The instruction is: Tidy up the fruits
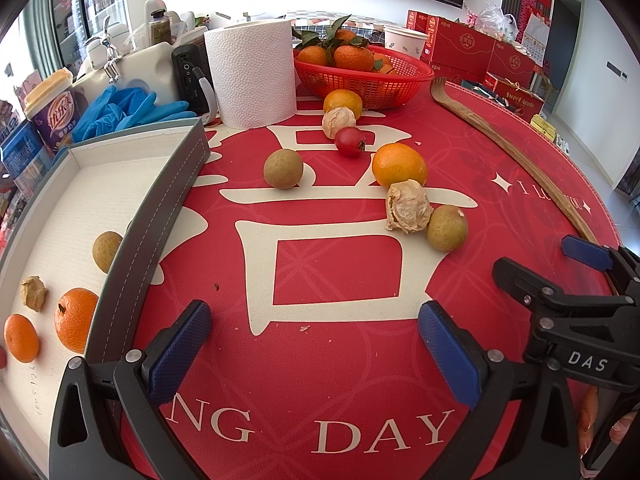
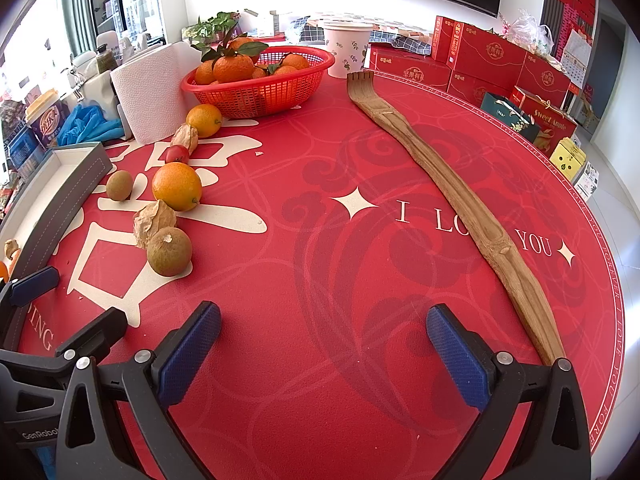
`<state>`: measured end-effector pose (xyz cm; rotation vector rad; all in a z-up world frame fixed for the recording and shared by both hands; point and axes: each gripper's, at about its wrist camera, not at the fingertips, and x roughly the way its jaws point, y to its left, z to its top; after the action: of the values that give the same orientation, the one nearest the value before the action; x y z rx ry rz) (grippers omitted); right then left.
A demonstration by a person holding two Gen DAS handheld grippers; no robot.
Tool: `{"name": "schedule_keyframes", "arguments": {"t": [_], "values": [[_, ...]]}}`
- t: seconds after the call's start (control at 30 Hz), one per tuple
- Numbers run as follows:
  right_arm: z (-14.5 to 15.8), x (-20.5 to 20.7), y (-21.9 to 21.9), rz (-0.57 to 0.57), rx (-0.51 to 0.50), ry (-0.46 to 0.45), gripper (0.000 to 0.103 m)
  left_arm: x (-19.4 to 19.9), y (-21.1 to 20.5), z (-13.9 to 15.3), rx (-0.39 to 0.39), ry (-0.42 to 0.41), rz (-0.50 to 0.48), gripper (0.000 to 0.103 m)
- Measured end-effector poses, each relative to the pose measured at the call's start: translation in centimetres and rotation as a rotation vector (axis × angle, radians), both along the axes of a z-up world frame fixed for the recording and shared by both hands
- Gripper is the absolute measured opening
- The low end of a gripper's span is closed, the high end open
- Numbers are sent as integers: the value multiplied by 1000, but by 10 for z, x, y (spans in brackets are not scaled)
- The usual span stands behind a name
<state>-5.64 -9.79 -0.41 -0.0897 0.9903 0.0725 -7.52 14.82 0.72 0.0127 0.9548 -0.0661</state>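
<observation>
Reading "I LOVE YOU", the red mat lies beneath both released hand-held grippers.

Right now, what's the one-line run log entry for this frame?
left gripper: open, empty | right gripper: open, empty | tray: some fruit inside | loose fruit on mat: oranges, longans, husked fruit, red fruit

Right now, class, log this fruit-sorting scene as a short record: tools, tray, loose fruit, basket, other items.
left tool: open, holding nothing, above the mat
right tool: open, holding nothing
tray: two oranges, one brown fruit, one husk visible
loose on mat: two oranges, two brown fruits, two husks, one small red fruit
basket: leafy oranges
other: paper roll, wooden stick
</observation>
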Motion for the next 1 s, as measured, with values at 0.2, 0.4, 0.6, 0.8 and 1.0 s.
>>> {"name": "schedule_keyframes", "arguments": {"t": [0.2,0.4,0.6,0.8,1.0], "values": [[0,6,11,50,2,2,103,-1,10,-1,-26,-6,4,103],[-2,15,37,155,13,17,103,-11,27,1,-61,-26,-8,101],[0,22,63,241,27,11,91,-19,34,9,-57,-55,0,95],[5,19,66,271,46,-15,29,-12,16,24,1,-90,-31,90],[19,19,20,164,168,-29,29,35,-2,27,86,-59,-35,81]]}}
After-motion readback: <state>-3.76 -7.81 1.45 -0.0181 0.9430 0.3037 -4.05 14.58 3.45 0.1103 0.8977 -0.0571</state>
